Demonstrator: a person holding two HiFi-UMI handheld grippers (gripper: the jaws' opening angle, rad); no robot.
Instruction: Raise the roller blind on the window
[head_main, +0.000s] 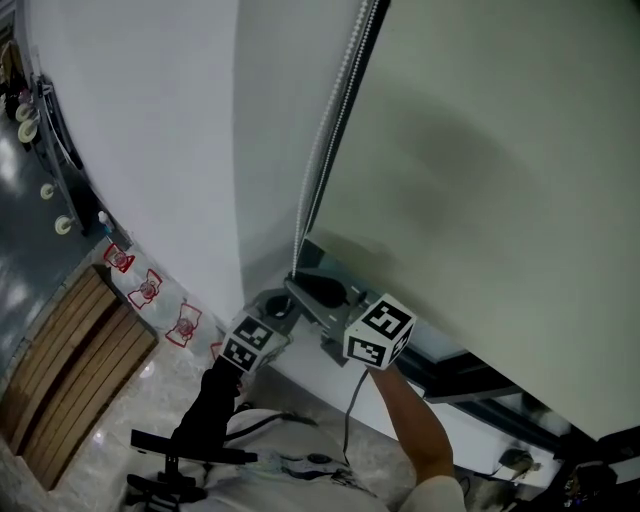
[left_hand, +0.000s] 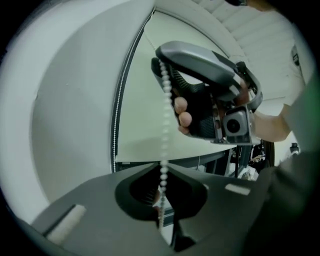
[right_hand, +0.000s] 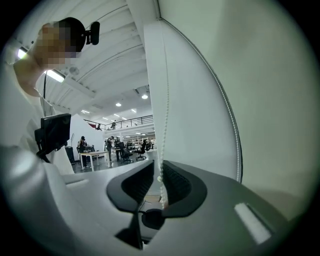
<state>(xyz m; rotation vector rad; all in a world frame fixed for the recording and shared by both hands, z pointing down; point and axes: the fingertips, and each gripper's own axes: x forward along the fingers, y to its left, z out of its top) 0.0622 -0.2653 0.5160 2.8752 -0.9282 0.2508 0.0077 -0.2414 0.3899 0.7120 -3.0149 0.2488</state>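
Both tongs worked on the bead chain (head_main: 322, 150) beside the roller blind (head_main: 500, 180), which filled the right of the frame. Left tongs (left_hand: 161, 172) were closed tight on the chain. Right tongs (right_hand: 161, 182), higher up, stood slightly apart around it, not pinching. Hand-over-hand pulling seemed underway; next, the left should probably pull while the right takes a new grip

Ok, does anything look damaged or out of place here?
Nothing stands out. The white beaded pull chain hangs straight beside the pale roller blind, running between the fingers of the left gripper and right gripper.
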